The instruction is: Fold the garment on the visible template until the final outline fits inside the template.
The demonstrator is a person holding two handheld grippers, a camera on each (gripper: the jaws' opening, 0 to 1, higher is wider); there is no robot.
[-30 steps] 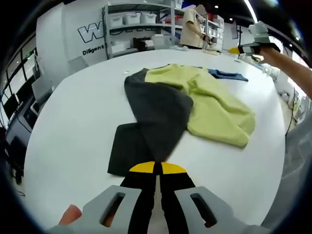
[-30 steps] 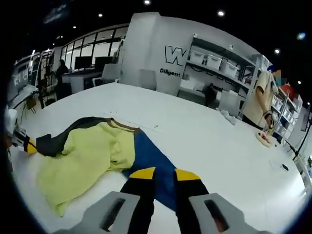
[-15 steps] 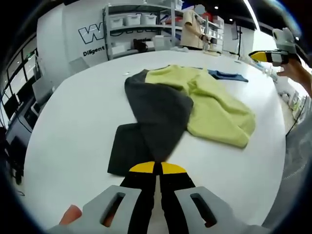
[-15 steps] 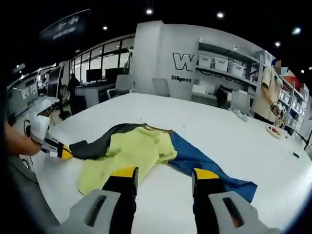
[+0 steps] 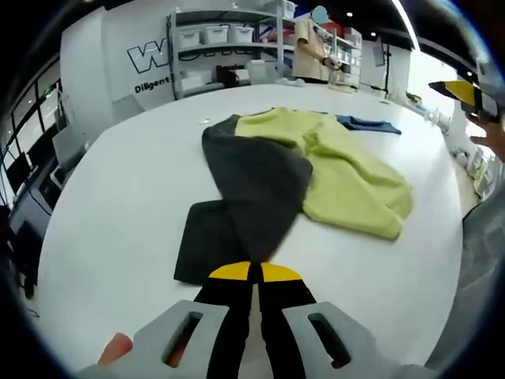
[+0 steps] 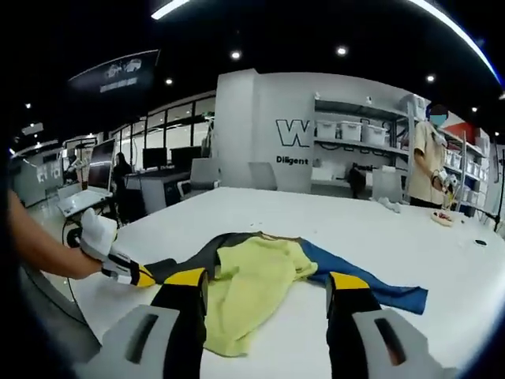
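Left claw [image 5: 255,272] clamps garment [image 5: 260,185] — right claw [image 6: 268,280] above.

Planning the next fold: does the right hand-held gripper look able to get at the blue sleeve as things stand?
Probably yes. The right hand-held gripper is open and raised off the table, and the blue sleeve lies flat with nothing on it.
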